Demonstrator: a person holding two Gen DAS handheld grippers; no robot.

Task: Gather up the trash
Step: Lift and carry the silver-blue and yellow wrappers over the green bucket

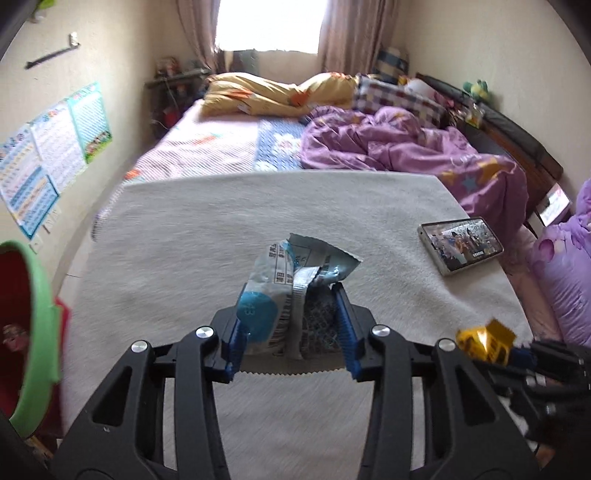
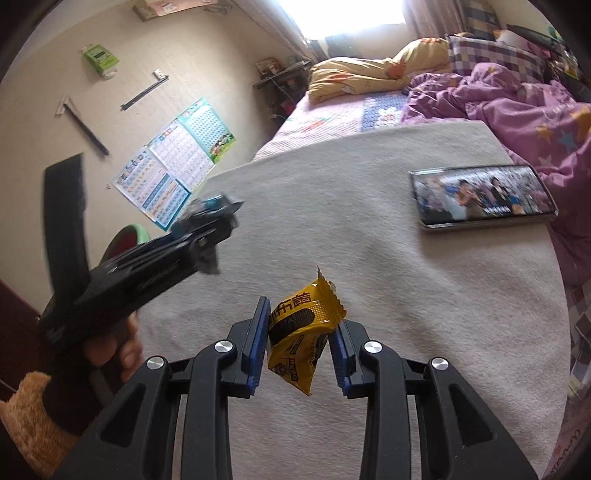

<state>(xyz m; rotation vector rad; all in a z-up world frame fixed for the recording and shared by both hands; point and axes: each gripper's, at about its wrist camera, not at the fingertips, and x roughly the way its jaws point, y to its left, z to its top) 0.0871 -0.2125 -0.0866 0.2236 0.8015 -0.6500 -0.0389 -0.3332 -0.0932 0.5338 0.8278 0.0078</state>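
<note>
- Left wrist view: our left gripper [image 1: 291, 325] is clamped on a crumpled blue-and-white wrapper [image 1: 291, 291] at lower centre, held above the cream blanket [image 1: 207, 229]. It looks light, thin and crinkly, likely slippery, so we judge a pinch across the bunched middle safest. A green-rimmed bin [image 1: 40, 317] sits at the left edge.
- Right wrist view: our right gripper [image 2: 299, 343] pinches a yellow snack packet [image 2: 299, 332] at lower centre, equally light and limp. A phone [image 2: 484, 195] lies at upper right.

A home bedroom, unmade bed [image 1: 229, 147] with purple duvet [image 1: 406, 147] and pillows, curtained window [image 1: 269, 26], children's learning posters [image 1: 51, 147] on the wall
</note>
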